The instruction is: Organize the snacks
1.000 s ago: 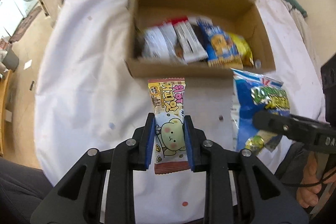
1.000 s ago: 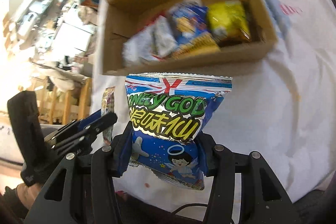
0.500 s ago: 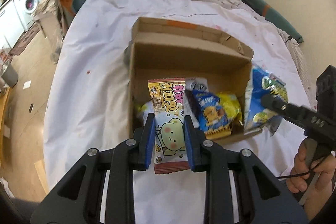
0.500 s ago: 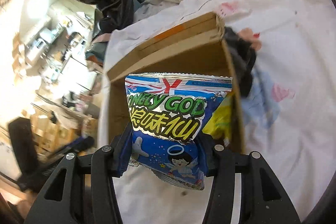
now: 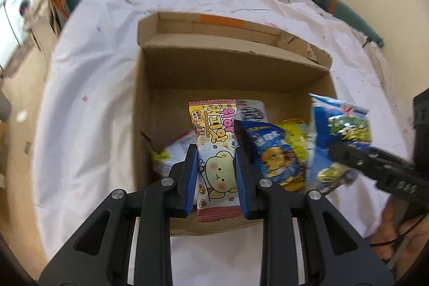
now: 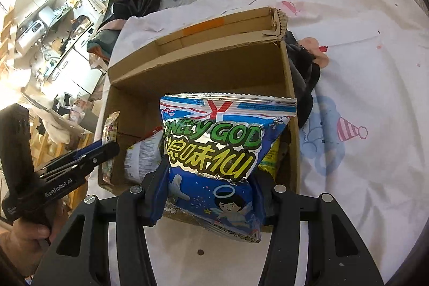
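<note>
Two hand-held grippers each carry one snack above an open cardboard box that sits on a white sheet. Left gripper: blue pads pressed against the sides of a narrow bear-print wafer packet, which hangs over the near-left part of the box. Right gripper: jaws set wider, pinching the lower part of a puffy blue foil bag held upright over the near-right part. Several packets already lie along the near wall inside, among them a blue packet and a yellow packet; the far half of the floor is bare cardboard. Step in hand, as judged: transport is finished and placement is about to begin. The next move calls for lowering each item past the rim into a free gap beside the stored packets, then parting the jaws. Risk: the light foil bag may tip against its neighbours or catch on the side wall.
</note>
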`<state>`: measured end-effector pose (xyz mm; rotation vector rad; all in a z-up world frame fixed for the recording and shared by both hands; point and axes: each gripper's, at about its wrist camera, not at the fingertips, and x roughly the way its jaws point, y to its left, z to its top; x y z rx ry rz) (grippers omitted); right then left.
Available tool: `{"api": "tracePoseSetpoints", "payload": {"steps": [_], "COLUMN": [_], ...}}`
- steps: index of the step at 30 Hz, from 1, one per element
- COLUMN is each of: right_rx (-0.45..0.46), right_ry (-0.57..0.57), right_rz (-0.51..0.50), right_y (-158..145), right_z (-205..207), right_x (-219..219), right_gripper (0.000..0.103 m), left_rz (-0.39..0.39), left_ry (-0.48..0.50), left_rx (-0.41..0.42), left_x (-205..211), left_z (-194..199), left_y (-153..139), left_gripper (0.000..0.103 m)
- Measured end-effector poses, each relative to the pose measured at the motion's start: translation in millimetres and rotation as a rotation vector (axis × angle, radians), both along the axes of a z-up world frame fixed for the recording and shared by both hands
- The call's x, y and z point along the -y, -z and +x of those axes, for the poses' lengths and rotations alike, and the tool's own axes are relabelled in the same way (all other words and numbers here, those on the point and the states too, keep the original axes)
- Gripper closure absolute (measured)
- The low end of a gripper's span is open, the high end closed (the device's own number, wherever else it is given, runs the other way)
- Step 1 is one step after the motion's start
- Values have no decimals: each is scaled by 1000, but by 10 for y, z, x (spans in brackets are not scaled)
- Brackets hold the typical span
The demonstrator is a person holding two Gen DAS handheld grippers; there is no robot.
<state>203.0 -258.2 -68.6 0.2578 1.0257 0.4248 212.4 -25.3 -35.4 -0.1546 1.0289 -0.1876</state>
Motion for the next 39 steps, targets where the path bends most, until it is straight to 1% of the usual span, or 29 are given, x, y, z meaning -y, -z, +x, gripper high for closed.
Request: {"api": "tracePoseSetpoints", "payload": {"steps": [4,7,8,11,12,13,14,15,16,18,19,21,24,28,33,36,39], "right_rx": [6,22,21,15,17,22,30,47,59,86,93,103,120,132,123,148,215], "right_ry": [-28,-38,-39,-31,-27,-18,-11,-2,5,19,24,33,56,101,137,135,117], "right_rz": [-15,-49,-50,-62,-71,-82,-88,-93,-101,-109,-103,-83,-56,-16,16,-5,-70], "right_y": [8,20,29,62,58,50,37,13,-8,-66,-83,-123,-178,-249,-307,-371,-447], "right_z": [16,-5,-1,23,21,20,18,5,-2,-21,-25,-37,-60,-107,-263,-444,-647], "right_x": [-95,-141,-142,-135,-136,-130,-121,-107,-98,-77,-63,-32,27,137,236,199,108], "right_gripper": [48,47,47,46,43,32,25,17,15,15,15,15,15,15,15,14,9], "left_rz": [13,-14,-26,-42,-40,-32,-26,-24,-26,-29,-26,-11,9,8,29,47,67], "left_ry": [2,-6,-6,2,7,14,17,26,32,31,28,23,19,5,-18,-48,-79], "left_rx": [-6,-39,-58,-78,-74,-62,-54,-55,-61,-62,-56,-47,-28,-9,59,100,133], "left_x": [29,39,52,90,107,129,143,159,164,165,165,168,157,99,-23,-117,-196], "left_z": [47,100,115,121,114,102,92,85,78,59,48,39,22,-31,-214,-395,-593], "left_y": [35,104,134,171,171,163,158,160,166,162,151,134,101,21,-165,-273,-327], "left_gripper": [80,80,80,80,80,79,78,71,59,45,39,34,34,34,34,34,34]}}
